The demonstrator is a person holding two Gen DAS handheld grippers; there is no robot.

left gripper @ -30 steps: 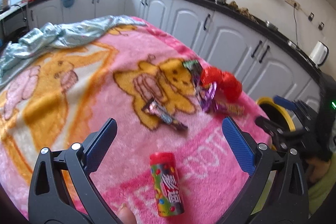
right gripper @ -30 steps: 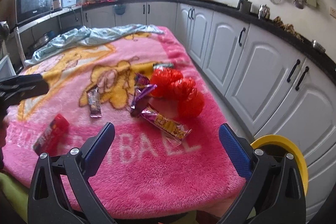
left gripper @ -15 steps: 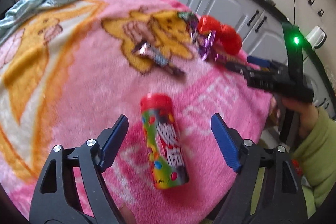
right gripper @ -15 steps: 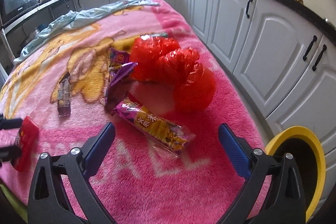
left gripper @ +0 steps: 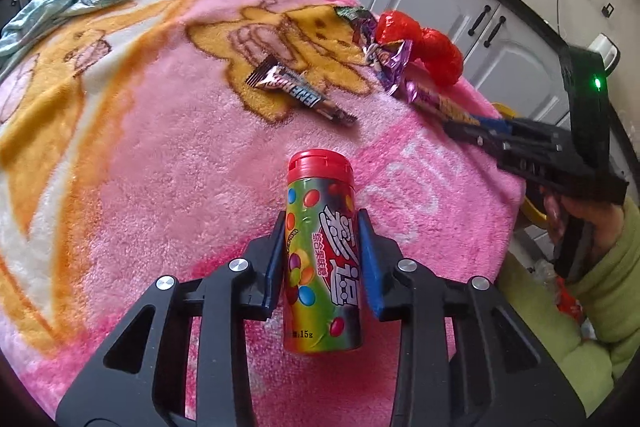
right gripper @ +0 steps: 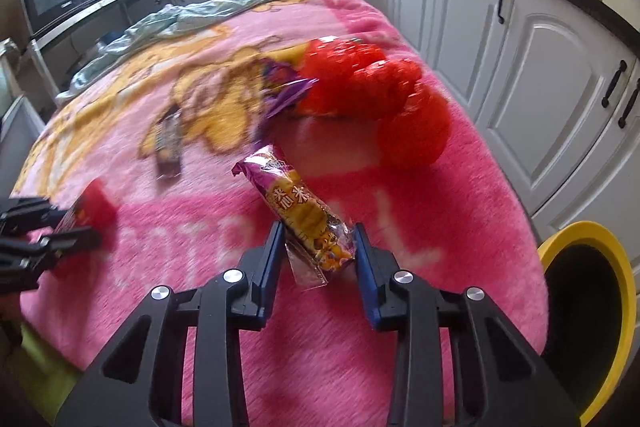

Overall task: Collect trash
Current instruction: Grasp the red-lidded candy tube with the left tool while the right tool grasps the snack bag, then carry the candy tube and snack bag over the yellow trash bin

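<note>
Pink blanket-covered desk [left gripper: 120, 187]: left claw [left gripper: 322, 255] just closed, pinching candy tube [left gripper: 322, 259] lengthwise dead ahead; right claw [right gripper: 318, 251] closing, probably gripping snack wrapper [right gripper: 298, 211]; yellow bin [right gripper: 624, 267] right.

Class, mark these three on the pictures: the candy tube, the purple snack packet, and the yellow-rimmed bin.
candy tube [left gripper: 320, 259], left wrist view, middle of its printed label
purple snack packet [right gripper: 298, 207], right wrist view, middle of the wrapper
yellow-rimmed bin [right gripper: 624, 267], right wrist view, yellow rim
</note>
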